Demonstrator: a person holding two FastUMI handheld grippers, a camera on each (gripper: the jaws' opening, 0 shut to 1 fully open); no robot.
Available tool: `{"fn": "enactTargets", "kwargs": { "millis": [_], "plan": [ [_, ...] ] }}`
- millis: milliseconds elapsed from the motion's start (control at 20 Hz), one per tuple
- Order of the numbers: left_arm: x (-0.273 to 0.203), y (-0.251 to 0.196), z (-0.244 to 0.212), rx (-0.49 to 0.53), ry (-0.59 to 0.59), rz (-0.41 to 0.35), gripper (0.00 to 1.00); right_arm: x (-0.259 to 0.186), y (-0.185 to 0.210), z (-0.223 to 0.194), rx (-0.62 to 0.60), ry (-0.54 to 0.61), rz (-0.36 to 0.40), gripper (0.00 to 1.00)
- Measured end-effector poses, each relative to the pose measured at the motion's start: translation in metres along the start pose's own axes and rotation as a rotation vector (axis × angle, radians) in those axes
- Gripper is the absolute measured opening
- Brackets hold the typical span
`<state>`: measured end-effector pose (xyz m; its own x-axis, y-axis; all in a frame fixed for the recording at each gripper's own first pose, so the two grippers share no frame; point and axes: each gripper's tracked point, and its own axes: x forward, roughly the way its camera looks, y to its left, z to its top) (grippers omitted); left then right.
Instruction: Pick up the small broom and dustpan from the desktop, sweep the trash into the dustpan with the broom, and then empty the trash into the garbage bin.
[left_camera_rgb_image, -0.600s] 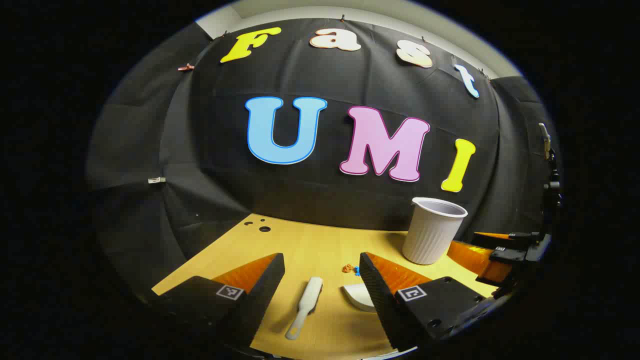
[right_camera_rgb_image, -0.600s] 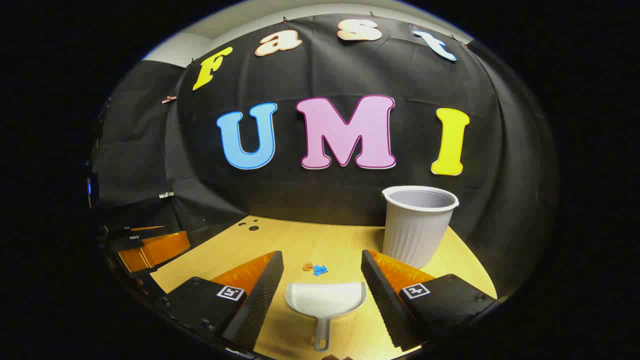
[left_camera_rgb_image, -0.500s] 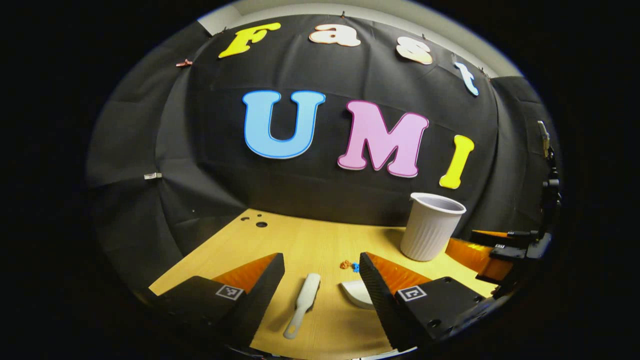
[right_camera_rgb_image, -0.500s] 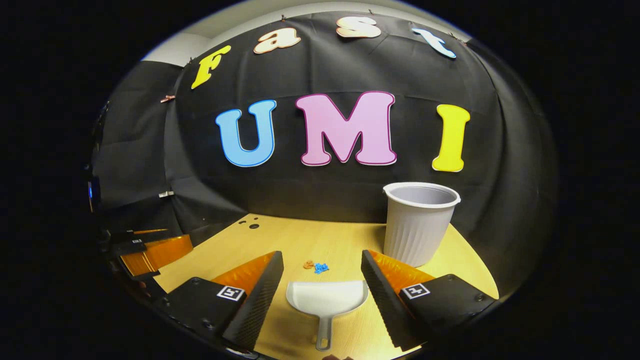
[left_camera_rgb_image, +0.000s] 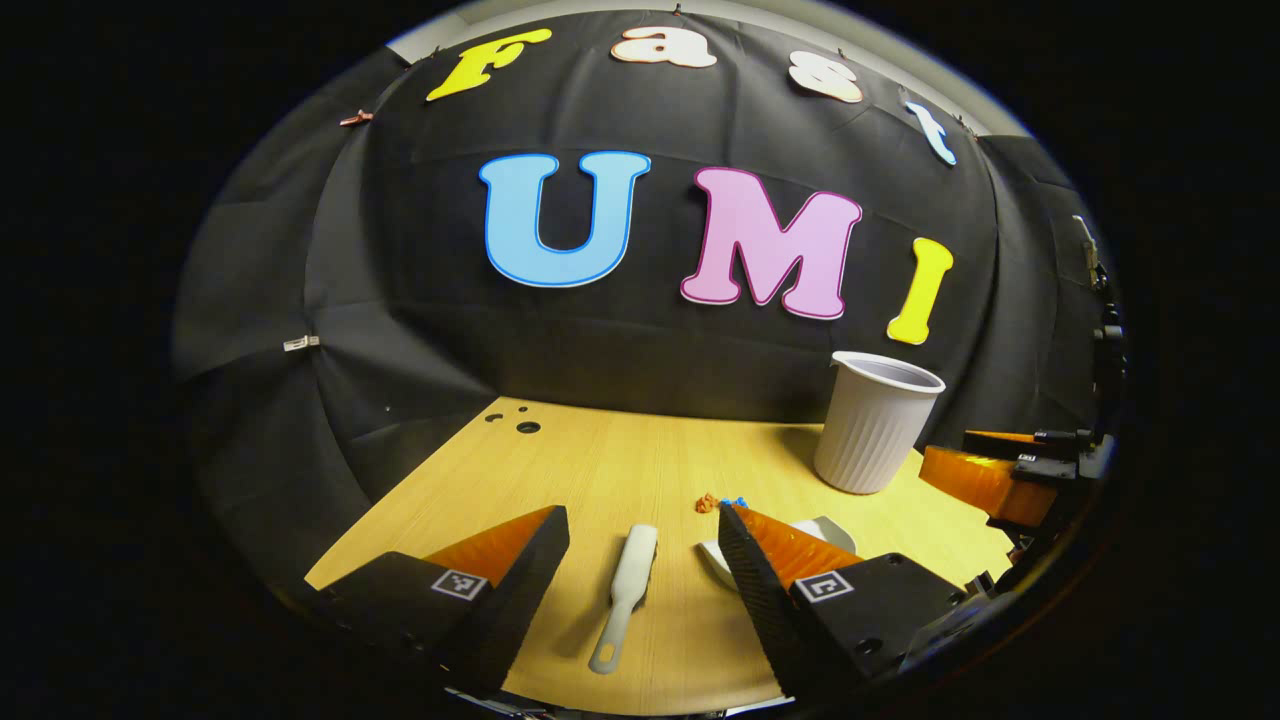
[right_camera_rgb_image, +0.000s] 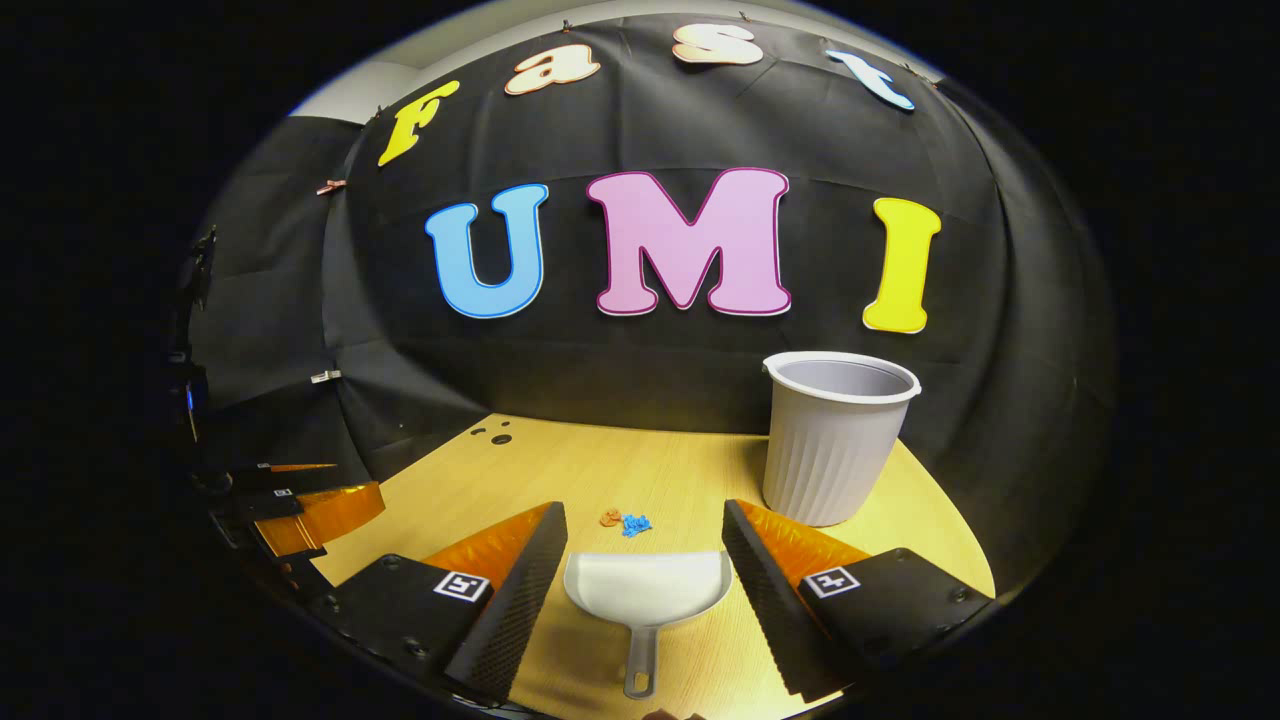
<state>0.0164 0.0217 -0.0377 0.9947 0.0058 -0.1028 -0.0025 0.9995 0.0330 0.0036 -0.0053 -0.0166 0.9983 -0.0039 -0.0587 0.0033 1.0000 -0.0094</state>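
While both grippers' fingers stand open and empty, the left gripper (left_camera_rgb_image: 640, 560) should drop squarely over the broom (left_camera_rgb_image: 626, 592) between them, the right gripper (right_camera_rgb_image: 645, 580) over the dustpan (right_camera_rgb_image: 645, 595); on the bench (right_camera_rgb_image: 680, 470) beyond lie the trash (right_camera_rgb_image: 625, 521), then the bin (right_camera_rgb_image: 833, 435).

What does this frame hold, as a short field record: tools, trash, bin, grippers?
broom: flat on the desktop, between the left gripper fingers, untouched
dustpan: flat, handle toward the camera, between the right gripper fingers
trash: small bits beyond the dustpan
garbage bin: upright, back right
grippers: both open
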Motion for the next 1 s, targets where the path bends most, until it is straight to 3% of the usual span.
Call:
{"fn": "enactTargets", "kwargs": {
  "millis": [250, 450, 750, 1000],
  "plan": [
    [0.011, 0.003, -0.033, -0.003, 0.097, -0.022, 0.96, 0.001, 0.001, -0.012, -0.001, 0.035, 0.020, 0.98],
    [0.024, 0.001, -0.079, -0.036, 0.240, -0.031, 0.96, 0.003, -0.001, -0.026, 0.010, 0.071, 0.033, 0.98],
    [0.049, 0.016, -0.133, 0.094, 0.434, 0.028, 0.96, 0.004, -0.006, -0.058, 0.014, 0.149, 0.047, 0.98],
    [0.077, 0.017, -0.164, 0.104, 0.609, 0.015, 0.96, 0.006, -0.017, -0.087, 0.048, 0.223, 0.042, 0.98]
  ]
}}
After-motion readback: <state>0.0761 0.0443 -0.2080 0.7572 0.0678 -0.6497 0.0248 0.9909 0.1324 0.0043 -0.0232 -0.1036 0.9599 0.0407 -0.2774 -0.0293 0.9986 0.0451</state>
